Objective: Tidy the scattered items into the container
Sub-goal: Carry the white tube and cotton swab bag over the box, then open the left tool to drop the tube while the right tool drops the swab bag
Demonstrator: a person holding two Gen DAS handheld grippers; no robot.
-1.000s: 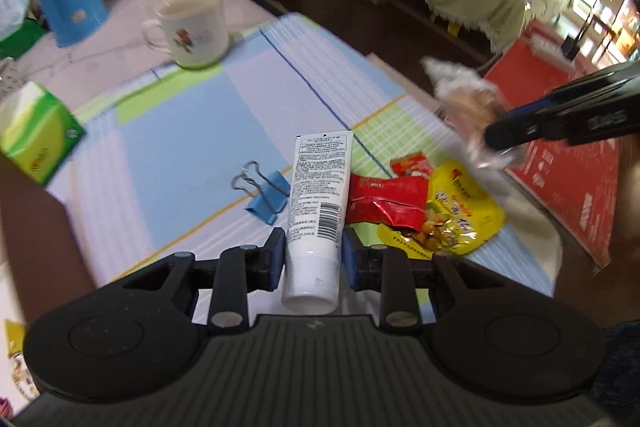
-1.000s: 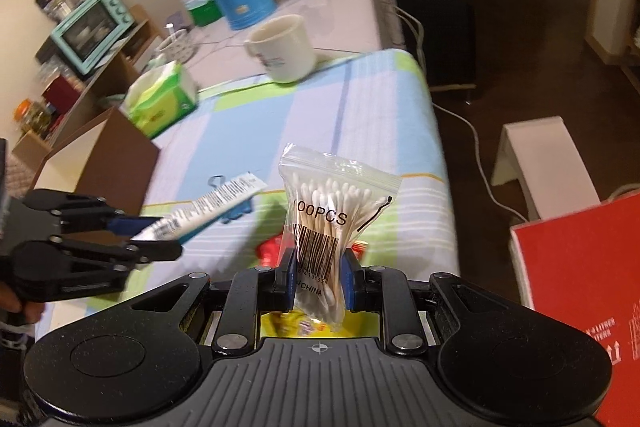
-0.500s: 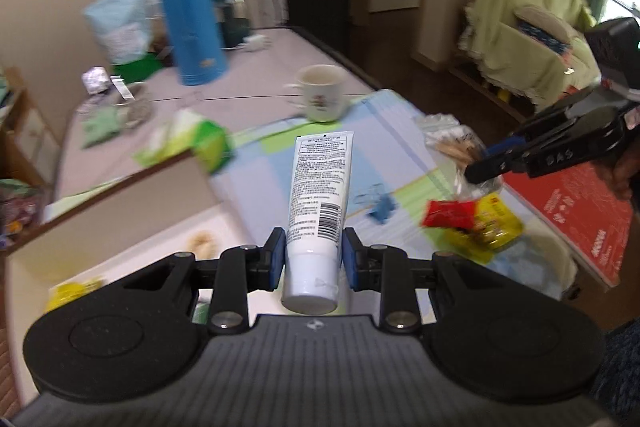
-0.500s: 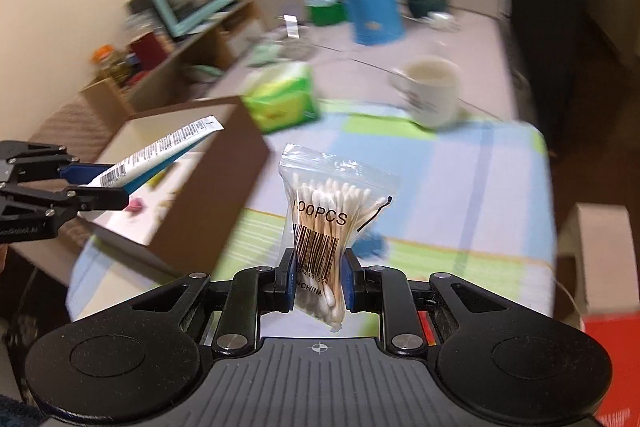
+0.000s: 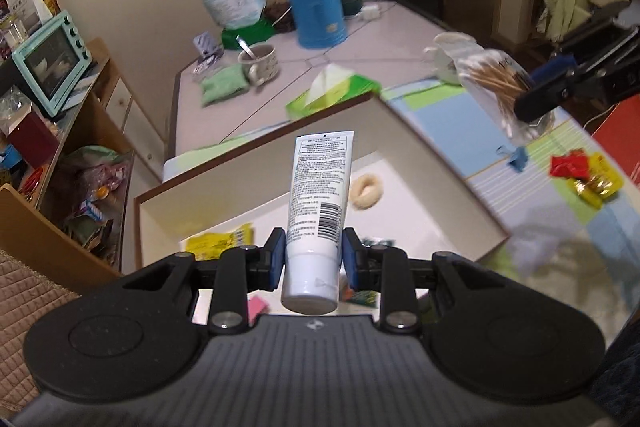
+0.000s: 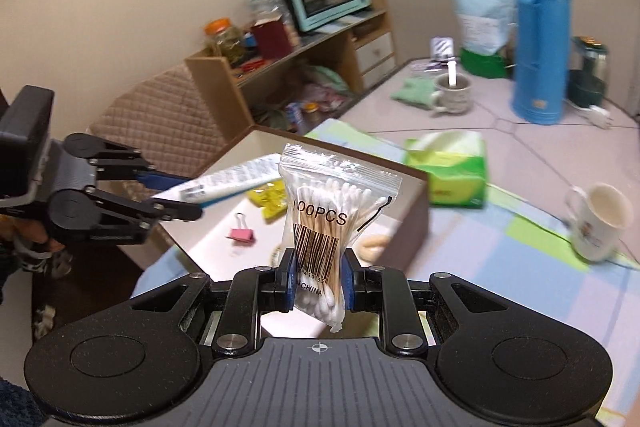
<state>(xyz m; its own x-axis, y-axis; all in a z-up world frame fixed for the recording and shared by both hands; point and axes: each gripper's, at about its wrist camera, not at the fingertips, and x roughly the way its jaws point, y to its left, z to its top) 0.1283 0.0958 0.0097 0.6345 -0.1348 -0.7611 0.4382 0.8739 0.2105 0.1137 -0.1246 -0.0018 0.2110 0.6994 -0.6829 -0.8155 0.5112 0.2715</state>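
Left wrist view: the left gripper [image 5: 313, 259] is clenched on a white tube [image 5: 320, 203], which hangs over the open box [image 5: 440, 163], with a yellow packet [image 5: 218, 241] and a pale ring [image 5: 366, 189] lying inside ahead of the fingers. The right gripper [image 6: 318, 285] pinches a bag of cotton swabs [image 6: 334, 223] near the box's right wall. A blue clip [image 5: 518, 159] and red and yellow snack packets [image 5: 584, 173] lie on the cloth off to the right. Judged from this, letting go low and well inside the walls should keep both items from bouncing out.
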